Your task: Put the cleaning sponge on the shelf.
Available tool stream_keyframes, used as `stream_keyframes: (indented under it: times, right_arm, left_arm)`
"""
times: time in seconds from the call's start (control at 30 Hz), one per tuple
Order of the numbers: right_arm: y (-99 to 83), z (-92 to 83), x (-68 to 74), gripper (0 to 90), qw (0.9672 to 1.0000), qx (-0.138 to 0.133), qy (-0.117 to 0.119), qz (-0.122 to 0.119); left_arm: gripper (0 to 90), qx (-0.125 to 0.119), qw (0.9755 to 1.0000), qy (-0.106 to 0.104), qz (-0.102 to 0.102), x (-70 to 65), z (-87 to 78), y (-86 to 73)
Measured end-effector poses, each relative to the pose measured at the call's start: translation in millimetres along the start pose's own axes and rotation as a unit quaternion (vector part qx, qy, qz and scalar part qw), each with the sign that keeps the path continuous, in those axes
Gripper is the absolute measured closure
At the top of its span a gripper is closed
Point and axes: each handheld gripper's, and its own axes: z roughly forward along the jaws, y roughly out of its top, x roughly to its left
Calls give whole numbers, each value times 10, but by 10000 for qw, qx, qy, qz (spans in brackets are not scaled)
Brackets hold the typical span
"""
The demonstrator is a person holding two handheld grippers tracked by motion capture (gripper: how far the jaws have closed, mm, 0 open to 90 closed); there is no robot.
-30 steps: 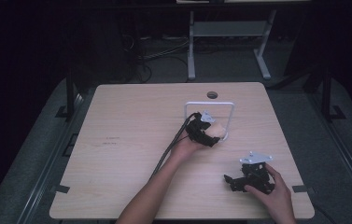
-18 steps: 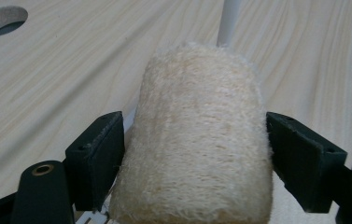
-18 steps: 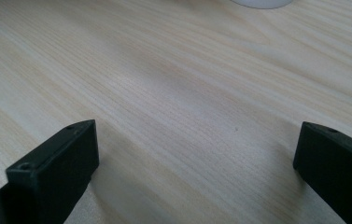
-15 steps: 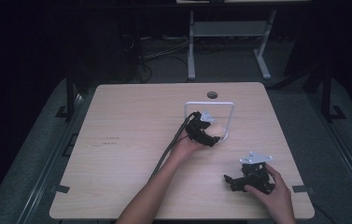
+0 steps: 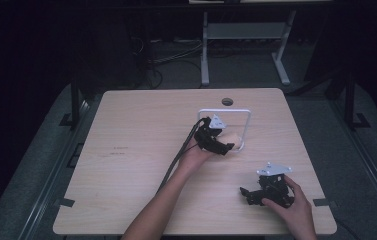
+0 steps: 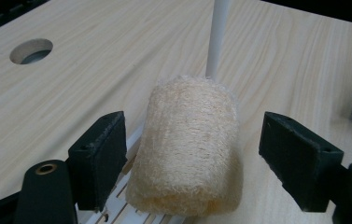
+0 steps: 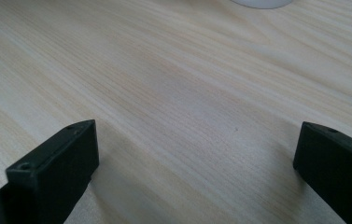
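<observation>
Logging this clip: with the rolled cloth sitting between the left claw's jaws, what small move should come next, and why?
Probably close the left claw: the rolled cloth stands centred between its open jaws, gaps showing on both sides, so nothing grips it yet.

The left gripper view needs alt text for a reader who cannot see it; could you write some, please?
A rolled beige loofah sponge sits between the left tool's open black jaws, touching neither, on a white slotted base on a pale wooden table. A white post rises behind it.

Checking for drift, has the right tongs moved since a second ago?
No. The right tongs sit at the same spot near the table's front right edge, jaws open.
</observation>
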Motion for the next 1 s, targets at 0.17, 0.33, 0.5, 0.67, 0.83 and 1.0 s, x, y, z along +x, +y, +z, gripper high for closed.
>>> stream_keyframes:
  times: [0.17, 0.33, 0.5, 0.67, 0.83, 1.0]
  right_arm:
    - [1, -1, -1, 0, 10000, 2, -8, -13]
    - [1, -2, 1, 0, 10000, 11, -6, 4]
    - [1, -2, 1, 0, 10000, 9, -8, -2]
    - [0, -2, 0, 0, 10000, 12, -16, -7]
    - [0, -2, 0, 0, 10000, 13, -15, -6]
    - [0, -1, -1, 0, 10000, 13, -18, -9]
  left_arm:
    - [289, -93, 10000, -21, -14, 2, -108, -10]
    - [394, -183, 9998, -65, -66, 7, -227, -35]
    - [664, -207, 9996, -211, -53, -15, -338, -62]
    - [894, -219, 9984, -505, -154, -52, -399, -77]
    - [899, -180, 9977, -640, -118, -136, -391, -103]
    - [898, -86, 9975, -686, -134, -213, -290, -177]
